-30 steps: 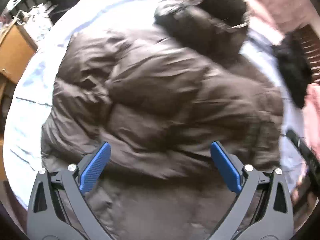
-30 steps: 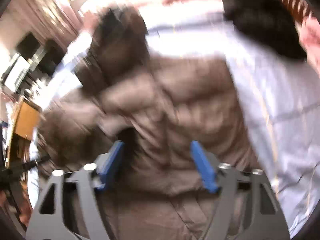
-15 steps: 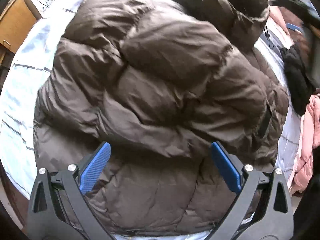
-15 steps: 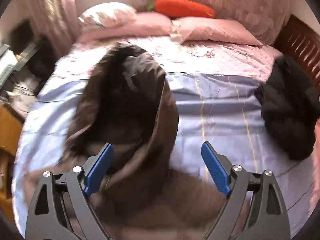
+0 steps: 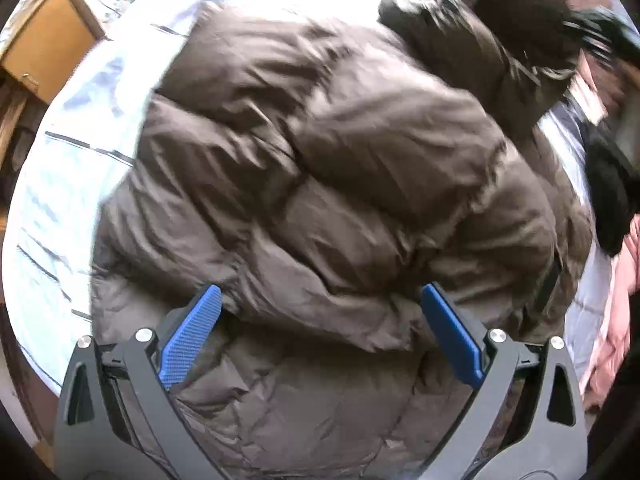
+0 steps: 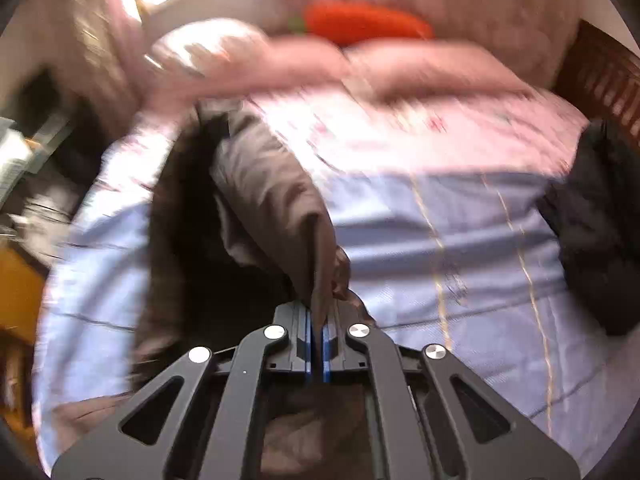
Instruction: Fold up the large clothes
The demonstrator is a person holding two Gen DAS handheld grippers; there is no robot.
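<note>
A big brown puffer jacket [image 5: 328, 184] lies spread on the pale blue bedsheet [image 5: 68, 168], its dark fur-lined hood [image 5: 492, 28] at the upper right. My left gripper [image 5: 320, 312] hangs open just above the jacket's lower body, blue pads [image 5: 188, 340] wide apart with only fabric below. In the right wrist view my right gripper [image 6: 316, 320] is shut on the edge of the jacket's hood [image 6: 276, 204], a fold of brown fabric pinched between the blue pads.
A black garment [image 6: 592, 240] lies on the sheet [image 6: 440, 240] at the right. Pink pillows [image 6: 400, 64] and an orange carrot plush [image 6: 364, 24] sit at the bed's head. A wooden cabinet [image 5: 44, 44] stands left of the bed, and a pink garment [image 5: 616, 320] lies at the right edge.
My right gripper's jaws closed from wide open onto the hood's edge. The left gripper drifted a little over the jacket and stayed open.
</note>
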